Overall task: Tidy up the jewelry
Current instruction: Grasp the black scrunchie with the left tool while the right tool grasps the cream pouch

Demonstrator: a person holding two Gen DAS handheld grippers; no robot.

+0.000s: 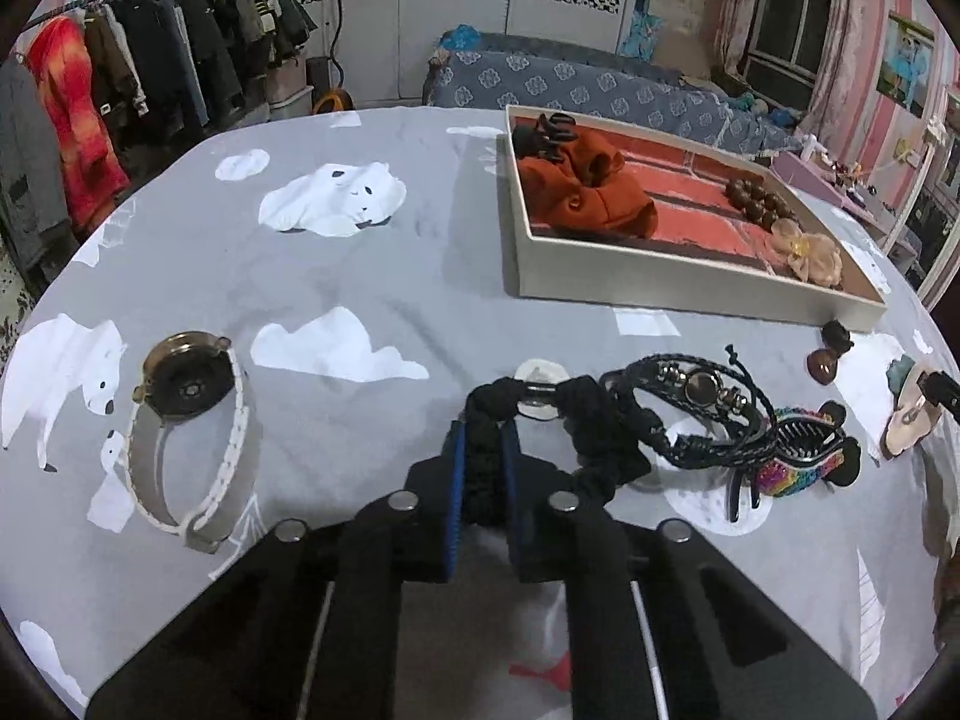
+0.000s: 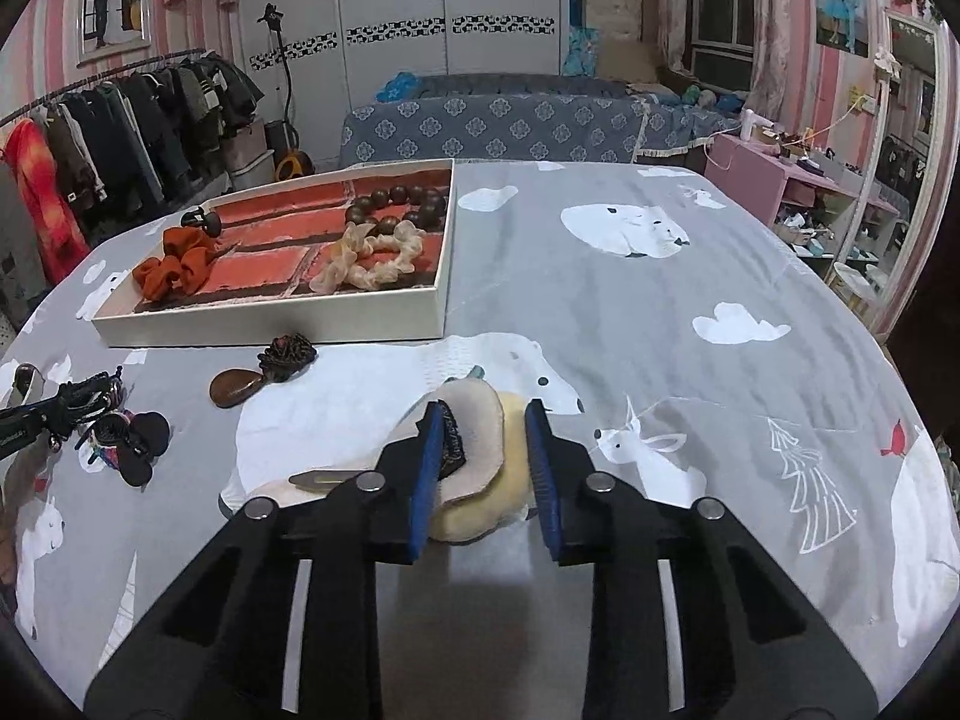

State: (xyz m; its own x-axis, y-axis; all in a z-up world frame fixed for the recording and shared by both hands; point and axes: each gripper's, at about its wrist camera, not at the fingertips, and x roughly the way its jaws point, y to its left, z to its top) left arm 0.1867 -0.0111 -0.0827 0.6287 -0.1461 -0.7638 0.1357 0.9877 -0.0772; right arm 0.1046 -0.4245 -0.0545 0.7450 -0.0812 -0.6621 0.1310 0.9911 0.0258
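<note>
Left gripper (image 1: 483,450) clamped on black scrunchie (image 1: 540,420), right gripper (image 2: 486,420) wide open.
Scrunchie at lower centre of left view, touching braided bracelet (image 1: 690,408); right jaws straddle cream hair clip (image 2: 480,450), not gripping. Tray (image 1: 660,288) upper right.

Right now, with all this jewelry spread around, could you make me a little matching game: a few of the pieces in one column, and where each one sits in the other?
Things:
1. black scrunchie
2. orange scrunchie
3. watch
4. plush hair clip

Places:
A. inside the tray
B. lying alone on the grey cloth, away from both grippers
C. pinched in the left gripper
D. between the open fingers of the right gripper

Pairs: 1-C, 2-A, 3-B, 4-D
</note>
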